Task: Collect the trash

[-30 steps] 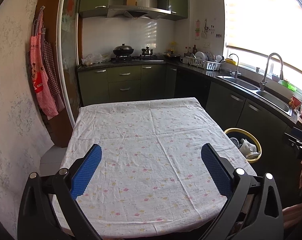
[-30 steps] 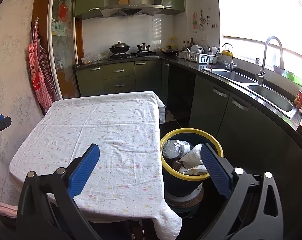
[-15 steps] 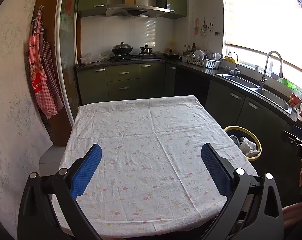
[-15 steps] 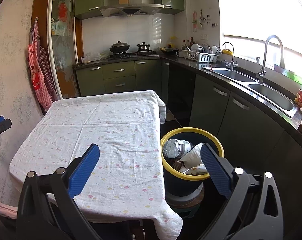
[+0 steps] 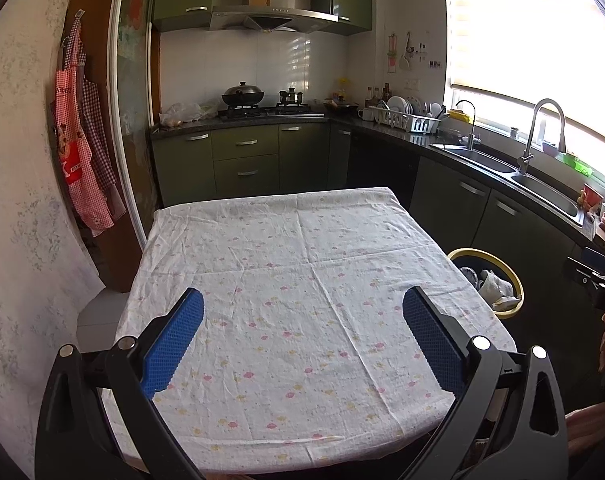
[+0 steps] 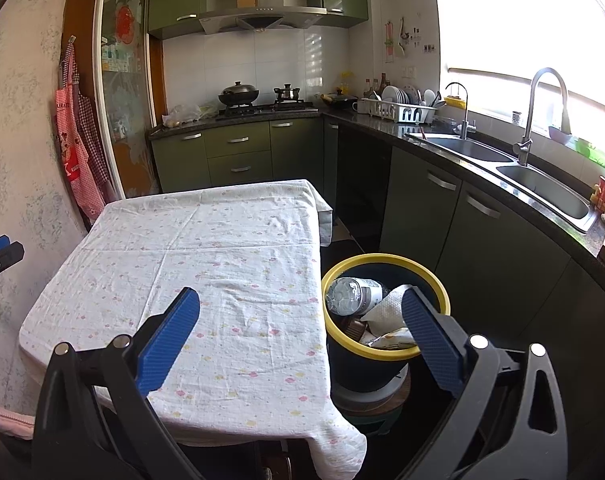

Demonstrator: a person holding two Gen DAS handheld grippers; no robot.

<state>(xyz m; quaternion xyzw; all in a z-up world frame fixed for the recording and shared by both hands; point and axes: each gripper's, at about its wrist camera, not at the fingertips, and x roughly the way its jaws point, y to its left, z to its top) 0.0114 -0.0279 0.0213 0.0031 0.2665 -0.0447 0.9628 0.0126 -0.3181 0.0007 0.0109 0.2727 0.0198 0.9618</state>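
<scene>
Under the left gripper point(image 5: 302, 334), whose matt black plastic arms carry blue pads point(image 5: 173, 342) with a fine knurled texture, lies a thin, creased cotton-like tablecloth point(image 5: 302, 280), matt white with small pastel prints. Between the right gripper's point(image 6: 300, 326) spread fingers stands a dark plastic trash bin point(image 6: 366, 368) with a smooth yellow rim, holding a clear crinkled plastic bottle point(image 6: 352, 296) and embossed white paper towel point(image 6: 388, 312). Ahead to the right, the brushed steel sink point(image 6: 542, 190) and shiny metal faucet point(image 6: 542, 116) sit in a glossy dark speckled stone countertop point(image 6: 382, 126) over satin green cabinet fronts point(image 6: 238, 156).
</scene>
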